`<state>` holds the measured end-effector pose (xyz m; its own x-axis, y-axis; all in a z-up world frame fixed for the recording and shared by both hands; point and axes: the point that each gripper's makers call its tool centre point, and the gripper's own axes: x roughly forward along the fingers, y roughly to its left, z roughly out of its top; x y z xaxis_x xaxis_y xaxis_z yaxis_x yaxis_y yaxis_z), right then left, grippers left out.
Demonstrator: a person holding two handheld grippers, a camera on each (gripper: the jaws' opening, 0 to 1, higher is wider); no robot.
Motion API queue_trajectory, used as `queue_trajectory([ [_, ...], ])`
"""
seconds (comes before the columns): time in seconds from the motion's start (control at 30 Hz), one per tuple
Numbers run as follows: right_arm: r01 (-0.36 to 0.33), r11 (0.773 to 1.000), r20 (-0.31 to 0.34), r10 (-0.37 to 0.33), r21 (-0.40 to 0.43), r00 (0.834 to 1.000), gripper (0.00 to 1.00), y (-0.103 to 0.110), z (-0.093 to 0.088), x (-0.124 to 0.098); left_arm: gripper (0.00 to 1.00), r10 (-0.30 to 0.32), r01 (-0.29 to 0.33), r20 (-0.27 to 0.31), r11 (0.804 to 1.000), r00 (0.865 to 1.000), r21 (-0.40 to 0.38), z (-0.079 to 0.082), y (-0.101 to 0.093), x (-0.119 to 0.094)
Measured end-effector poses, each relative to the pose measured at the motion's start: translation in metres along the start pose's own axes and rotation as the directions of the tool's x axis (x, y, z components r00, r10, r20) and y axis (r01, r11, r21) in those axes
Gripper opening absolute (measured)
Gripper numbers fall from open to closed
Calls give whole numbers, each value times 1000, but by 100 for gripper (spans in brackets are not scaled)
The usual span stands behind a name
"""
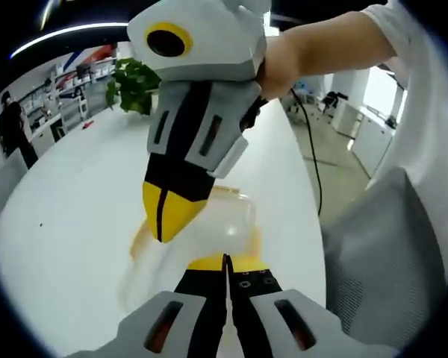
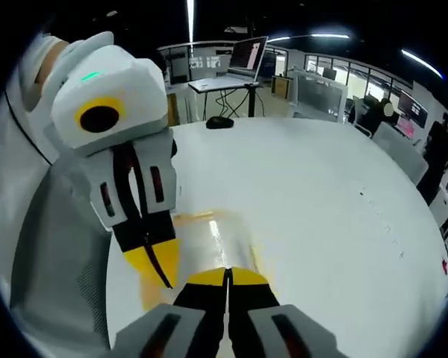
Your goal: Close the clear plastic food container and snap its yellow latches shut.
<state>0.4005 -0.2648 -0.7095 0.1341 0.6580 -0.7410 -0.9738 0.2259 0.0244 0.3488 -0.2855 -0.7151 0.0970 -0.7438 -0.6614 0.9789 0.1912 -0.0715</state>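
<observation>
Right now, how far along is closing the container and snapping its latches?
The lid looks down on the clear container, so closing seems done. In hand: both grippers, jaws shut, press at it, the left gripper at the near edge and the right gripper alongside. Yellow latches show at the edges, but the blur hides whether any has snapped. Left to do: confirm or finish the latches.

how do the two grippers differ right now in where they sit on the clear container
The left gripper sits at the container's near edge in its own view; the right gripper comes down from above, tips angled onto the container's left part there. In the right gripper view, the left gripper is beside the right gripper. Both have yellow tips and shut jaws.
</observation>
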Motion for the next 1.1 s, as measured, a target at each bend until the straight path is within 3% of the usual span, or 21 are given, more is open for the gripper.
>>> queue_trajectory([
  [0.2, 17, 1000, -26, -17, -15, 1000, 4, -11, -4, 0, 4, -1, 1, -15, 1000, 1000, -12, -3, -4, 2],
  [0.4, 19, 999, -67, -21, -27, 998, 14, -19, -11, 1, 15, 32, -31, -34, 998, 999, 57, -5, -7, 2],
  [0.53, -46, 999, -97, 43, -30, 994, 25, -16, -14, 4, 20, 36, -33, -39, 996, 999, 77, -6, -10, 2],
  [0.6, -96, 990, -180, 77, -100, 981, 31, -15, -23, 4, 20, 54, -48, -54, 992, 997, 116, -7, -7, 1],
  [0.77, -119, 988, -174, 101, -97, 980, 36, -16, -17, 5, 25, 56, -50, -52, 992, 997, 115, -7, -7, 1],
  [0.87, -180, 981, -155, 167, -74, 974, 40, -3, -14, 8, 28, 42, -36, -40, 989, 998, 147, -5, -8, 3],
  [1.03, -198, 974, -194, 174, -112, 965, 41, -3, -20, 7, 30, 30, -16, -61, 974, 998, 225, -8, -12, 6],
  [1.1, -213, 971, -195, 190, -107, 962, 47, -1, -21, 5, 37, 43, -25, -67, 968, 997, 249, -9, -12, 6],
])
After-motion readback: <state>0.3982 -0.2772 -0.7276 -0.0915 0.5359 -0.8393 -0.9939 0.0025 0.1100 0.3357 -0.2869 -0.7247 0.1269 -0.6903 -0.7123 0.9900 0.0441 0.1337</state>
